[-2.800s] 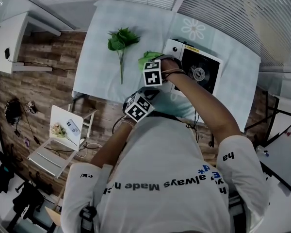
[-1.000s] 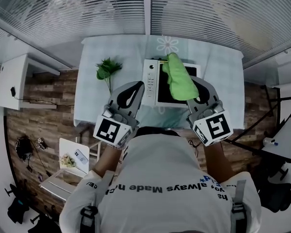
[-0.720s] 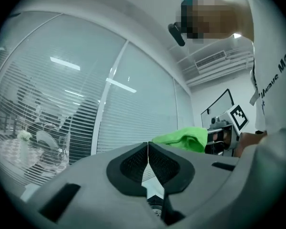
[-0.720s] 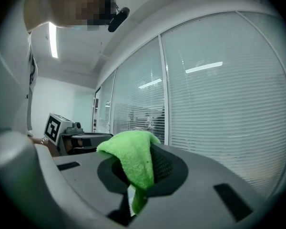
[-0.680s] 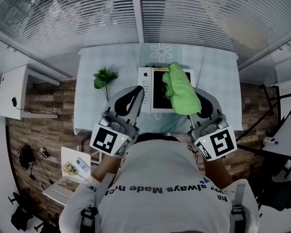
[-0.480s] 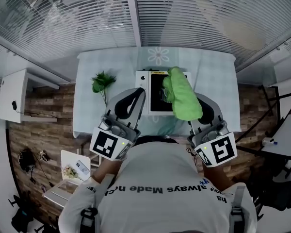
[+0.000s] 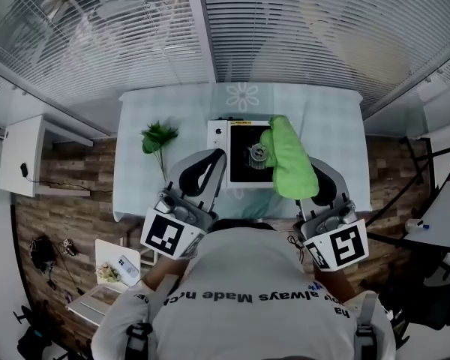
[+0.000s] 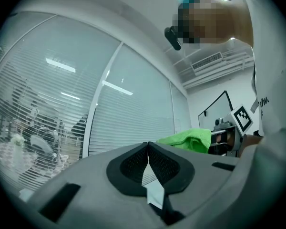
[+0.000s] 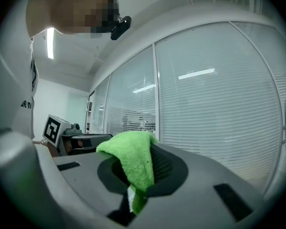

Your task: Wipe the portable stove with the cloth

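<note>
The portable stove (image 7: 238, 152), white with a black top and a round burner (image 7: 257, 153), sits on the table below both raised grippers. My right gripper (image 7: 309, 169) is shut on the green cloth (image 7: 287, 158), which drapes forward over the stove's right part in the head view. In the right gripper view the cloth (image 9: 133, 163) is pinched between the jaws of the right gripper (image 9: 142, 152) and folds over them. My left gripper (image 7: 210, 157) hangs beside the stove's left edge. In the left gripper view the left gripper (image 8: 147, 146) is shut on nothing, with the cloth (image 8: 188, 140) off to its right.
The table (image 7: 150, 178) carries a pale checked cover with a flower print (image 7: 242, 96). A green plant sprig (image 7: 158, 136) lies left of the stove. Window blinds (image 7: 285, 28) run behind the table. A white shelf (image 7: 22, 156) and a chair with an open laptop (image 7: 109, 272) stand at the left.
The right gripper took the cloth from beside the stove and lifted it. Over the last second both grippers drew back toward my body, and the burner came out from under the cloth.
</note>
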`<action>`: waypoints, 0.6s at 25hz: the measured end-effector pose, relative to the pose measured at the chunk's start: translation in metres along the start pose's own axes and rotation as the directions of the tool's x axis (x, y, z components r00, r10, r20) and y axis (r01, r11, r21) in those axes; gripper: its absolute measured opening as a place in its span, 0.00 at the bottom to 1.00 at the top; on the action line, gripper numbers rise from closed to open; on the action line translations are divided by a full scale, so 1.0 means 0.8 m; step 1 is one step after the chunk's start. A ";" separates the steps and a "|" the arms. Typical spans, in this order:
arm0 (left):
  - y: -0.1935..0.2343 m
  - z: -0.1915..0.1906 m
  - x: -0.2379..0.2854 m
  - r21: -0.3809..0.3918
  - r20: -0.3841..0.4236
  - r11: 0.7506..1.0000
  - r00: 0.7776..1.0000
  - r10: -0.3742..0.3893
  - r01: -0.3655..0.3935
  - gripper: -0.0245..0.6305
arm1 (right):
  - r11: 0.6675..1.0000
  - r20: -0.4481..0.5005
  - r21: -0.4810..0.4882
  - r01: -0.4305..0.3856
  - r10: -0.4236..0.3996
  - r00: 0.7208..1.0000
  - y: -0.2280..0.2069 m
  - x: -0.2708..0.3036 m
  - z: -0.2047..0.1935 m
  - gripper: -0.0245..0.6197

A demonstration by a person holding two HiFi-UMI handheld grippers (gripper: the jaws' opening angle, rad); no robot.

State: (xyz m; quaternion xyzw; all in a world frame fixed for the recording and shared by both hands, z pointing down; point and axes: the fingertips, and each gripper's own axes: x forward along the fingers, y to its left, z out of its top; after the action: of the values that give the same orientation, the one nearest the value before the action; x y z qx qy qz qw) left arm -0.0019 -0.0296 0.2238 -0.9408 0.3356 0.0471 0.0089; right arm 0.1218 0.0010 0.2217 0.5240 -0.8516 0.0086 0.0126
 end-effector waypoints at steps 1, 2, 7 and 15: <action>0.000 -0.001 0.001 0.001 0.000 1.000 1.000 0.001 -0.001 0.06 | 1.000 0.003 0.001 0.000 0.000 1.000 -0.001 0.001 0.001 0.07; 0.000 -0.002 0.001 0.003 0.002 1.000 1.000 0.002 -0.002 0.06 | 1.000 0.006 0.002 -0.001 0.001 1.000 -0.002 0.002 0.002 0.07; 0.000 -0.001 0.003 0.002 0.016 1.000 1.000 0.010 -0.010 0.06 | 1.000 0.009 -0.007 -0.008 0.008 1.000 -0.003 0.004 0.005 0.07; -0.002 -0.002 0.003 0.007 -0.010 1.000 1.000 0.011 -0.011 0.06 | 1.000 0.010 -0.013 -0.014 0.014 1.000 -0.006 0.003 0.011 0.07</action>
State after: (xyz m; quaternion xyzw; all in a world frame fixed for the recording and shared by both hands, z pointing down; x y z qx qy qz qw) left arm 0.0015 -0.0301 0.2249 -0.9390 0.3412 0.0414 0.0104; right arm 0.1250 -0.0031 0.2130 0.5179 -0.8554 0.0003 0.0116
